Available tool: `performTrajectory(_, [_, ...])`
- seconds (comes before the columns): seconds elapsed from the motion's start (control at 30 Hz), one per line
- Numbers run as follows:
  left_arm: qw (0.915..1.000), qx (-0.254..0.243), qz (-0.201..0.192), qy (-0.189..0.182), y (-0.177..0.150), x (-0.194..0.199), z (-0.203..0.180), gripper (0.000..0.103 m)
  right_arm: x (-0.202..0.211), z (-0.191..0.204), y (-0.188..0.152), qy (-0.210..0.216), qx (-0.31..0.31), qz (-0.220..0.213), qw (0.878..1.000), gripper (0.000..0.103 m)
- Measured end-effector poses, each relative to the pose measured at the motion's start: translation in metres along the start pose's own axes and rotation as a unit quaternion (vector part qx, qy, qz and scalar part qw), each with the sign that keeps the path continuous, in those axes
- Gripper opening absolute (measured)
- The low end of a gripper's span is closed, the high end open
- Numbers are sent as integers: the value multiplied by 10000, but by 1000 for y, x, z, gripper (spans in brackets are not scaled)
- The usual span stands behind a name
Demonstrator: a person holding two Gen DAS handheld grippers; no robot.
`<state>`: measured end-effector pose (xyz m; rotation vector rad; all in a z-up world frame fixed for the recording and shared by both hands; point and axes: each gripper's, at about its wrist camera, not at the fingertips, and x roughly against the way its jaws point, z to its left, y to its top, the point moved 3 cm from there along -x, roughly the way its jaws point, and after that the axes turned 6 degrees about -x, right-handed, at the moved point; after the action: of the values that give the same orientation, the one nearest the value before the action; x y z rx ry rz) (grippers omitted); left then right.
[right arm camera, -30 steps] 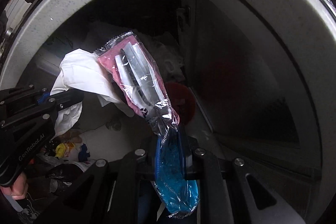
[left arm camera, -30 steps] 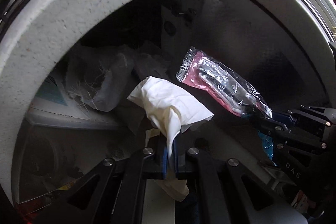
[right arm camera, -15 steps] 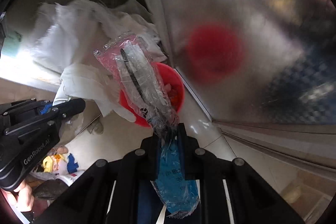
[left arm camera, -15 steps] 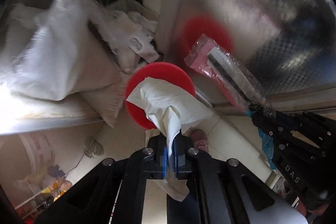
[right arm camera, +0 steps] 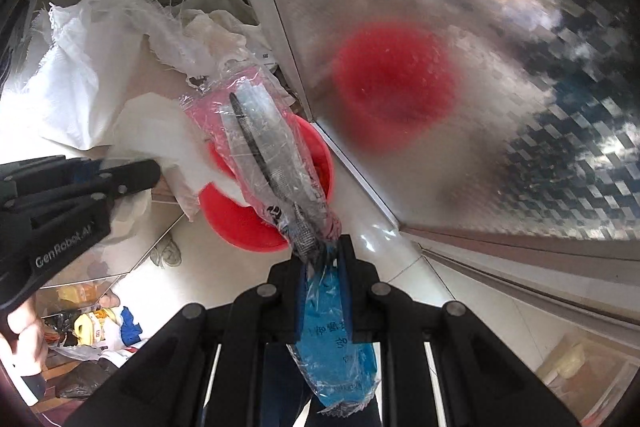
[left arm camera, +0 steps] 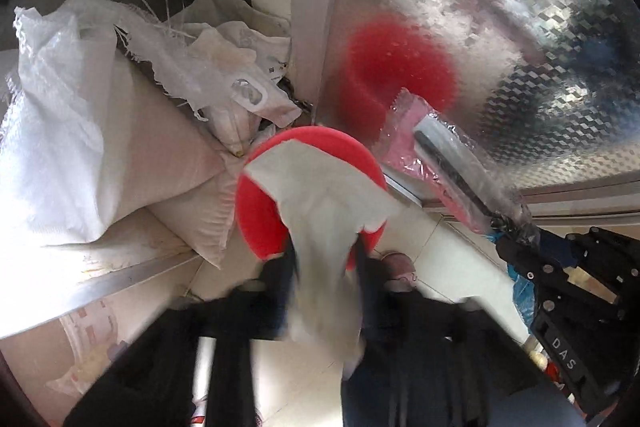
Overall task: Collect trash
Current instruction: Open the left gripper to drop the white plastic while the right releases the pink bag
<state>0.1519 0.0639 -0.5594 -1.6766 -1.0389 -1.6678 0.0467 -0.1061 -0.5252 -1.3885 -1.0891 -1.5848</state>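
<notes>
Tissue (left arm camera: 320, 211) hangs between the fingers of our left gripper (left arm camera: 324, 267), just above the red bucket (left arm camera: 256, 223); these jaws have just been opening and no longer pinch it. Our right gripper (right arm camera: 322, 259) is clamped on a plastic wrapper (right arm camera: 264, 143), which reaches over the same bucket. Beside the bucket we see white sacks (left arm camera: 80, 131) and a shiny metal panel (left arm camera: 520, 47).

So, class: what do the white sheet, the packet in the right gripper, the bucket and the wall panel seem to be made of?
White sheet: likely tissue paper; matte, softly creased.
Packet: thin clear plastic film with pink and blue print; glossy, crinkled.
Bucket: probably moulded plastic; even red, smooth rim.
Wall panel: seemingly embossed metal; shiny checker pattern mirroring the bucket.
</notes>
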Motion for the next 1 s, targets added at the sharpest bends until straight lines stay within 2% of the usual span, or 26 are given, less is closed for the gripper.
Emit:
performTrajectory(0.1, [10000, -59, 30, 53, -2, 1, 4, 59, 1, 2, 1, -1, 78, 54, 10000, 13])
performTrajectory(0.13, [9999, -58, 51, 65, 0, -3, 8, 61, -3, -1, 2, -9, 129, 86, 9999, 13])
performTrajectory(0.23, [9999, -33, 48, 95, -4, -3, 14, 62, -5, 1, 4, -58, 321, 100, 9994, 13])
performTrajectory(0.33, [9999, 31, 50, 140, -10, -3, 21, 68, -5, 6, 4, -65, 515, 131, 9986, 13])
performTrajectory(0.8, [9970, 626, 134, 439, -40, 0, 60, 68, -22, 55, 9, -11, 1406, 423, 9892, 13])
performTrajectory(1.0, [9944, 887, 114, 558, -46, 0, 70, 68, -30, 71, 15, -124, 1560, 446, 9867, 14])
